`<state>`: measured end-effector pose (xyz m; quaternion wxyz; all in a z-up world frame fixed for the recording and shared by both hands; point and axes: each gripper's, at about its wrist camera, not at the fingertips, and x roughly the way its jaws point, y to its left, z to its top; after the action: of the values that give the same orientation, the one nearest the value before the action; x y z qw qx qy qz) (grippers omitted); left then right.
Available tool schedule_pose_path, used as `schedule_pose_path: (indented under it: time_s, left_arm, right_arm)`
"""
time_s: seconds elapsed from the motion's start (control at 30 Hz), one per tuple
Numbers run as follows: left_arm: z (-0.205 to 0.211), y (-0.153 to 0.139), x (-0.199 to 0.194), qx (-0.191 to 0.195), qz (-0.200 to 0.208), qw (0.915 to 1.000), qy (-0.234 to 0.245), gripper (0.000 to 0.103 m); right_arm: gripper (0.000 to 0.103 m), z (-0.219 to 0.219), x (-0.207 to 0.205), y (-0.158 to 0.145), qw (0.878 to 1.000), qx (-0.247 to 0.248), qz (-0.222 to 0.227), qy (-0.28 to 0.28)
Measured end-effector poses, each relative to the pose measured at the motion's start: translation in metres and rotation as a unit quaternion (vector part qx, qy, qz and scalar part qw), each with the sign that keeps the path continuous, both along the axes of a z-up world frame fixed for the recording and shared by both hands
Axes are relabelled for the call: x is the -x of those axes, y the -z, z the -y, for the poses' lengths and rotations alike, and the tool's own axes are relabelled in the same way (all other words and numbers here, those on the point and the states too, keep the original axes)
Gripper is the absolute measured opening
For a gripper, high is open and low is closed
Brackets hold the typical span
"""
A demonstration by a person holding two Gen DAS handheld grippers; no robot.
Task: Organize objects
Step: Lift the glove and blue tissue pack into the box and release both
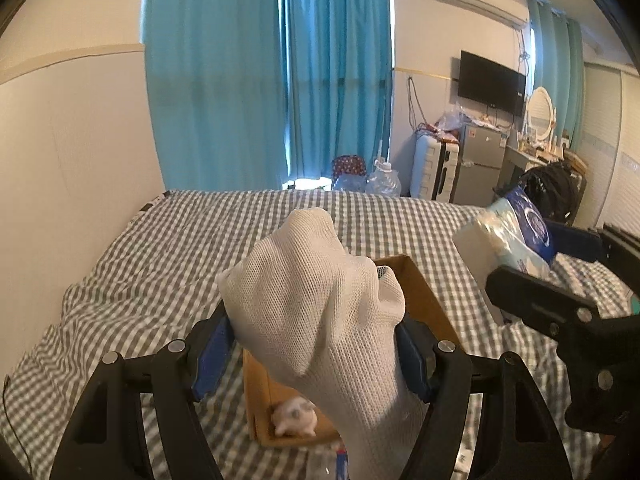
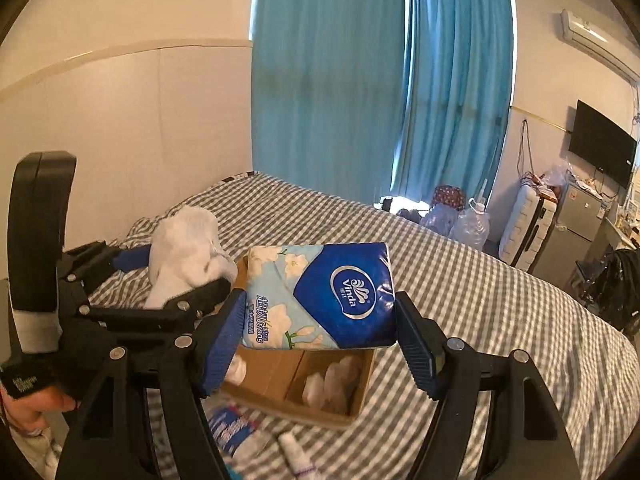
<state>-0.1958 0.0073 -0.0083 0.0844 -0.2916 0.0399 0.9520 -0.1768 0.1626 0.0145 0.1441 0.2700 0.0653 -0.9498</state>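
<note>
Currently we hold the left gripper (image 1: pixel 312 344) with its jaws clamped on a white mesh cloth (image 1: pixel 320 304), the blue pads pressing its two sides, and the cloth bunches upward above the cardboard box (image 1: pixel 424 296) that sits on the grey checked bed (image 1: pixel 160 248). Down in the near end of that box, in the left wrist view, lies a small white rounded thing (image 1: pixel 294 420), too blurred to name. Further right, our right gripper (image 2: pixel 318 332) has its jaws closed on a blue tissue pack (image 2: pixel 320 296), held in the air over the same box, whose right compartment holds several pale bundles (image 2: pixel 332 380). Near the box on the bed lie a blue-printed packet (image 2: pixel 232 428) and a small white tube (image 2: pixel 296 452). Far right stand a suitcase (image 2: pixel 528 232) and a grey fridge (image 2: pixel 576 224).
</note>
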Motion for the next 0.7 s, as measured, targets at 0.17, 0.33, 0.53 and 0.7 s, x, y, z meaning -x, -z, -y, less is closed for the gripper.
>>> schedule_pose_path:
  time_s: [0.17, 0.33, 0.53, 0.7]
  left_arm:
    - [-0.005, 0.026, 0.028, 0.009, 0.019, 0.9998, 0.003, 0.073]
    - [-0.01, 0.054, 0.045, 0.021, 0.041, 0.9989, 0.012, 0.073]
    - [-0.011, 0.076, 0.055, 0.026, 0.066, 0.9974, 0.012, 0.074]
    - [-0.014, 0.081, 0.06, 0.02, 0.093, 0.9954, 0.013, 0.08]
  right_arm:
    - [0.072, 0.001, 0.042, 0.021, 1.0, -0.001, 0.021, 0.01]
    - [0.072, 0.002, 0.072, 0.053, 0.999, -0.001, 0.045, 0.016]
    - [0.072, -0.002, 0.092, 0.08, 0.997, 0.015, 0.069, 0.028]
    - [0.077, -0.007, 0.094, 0.086, 0.996, 0.04, 0.08, 0.026]
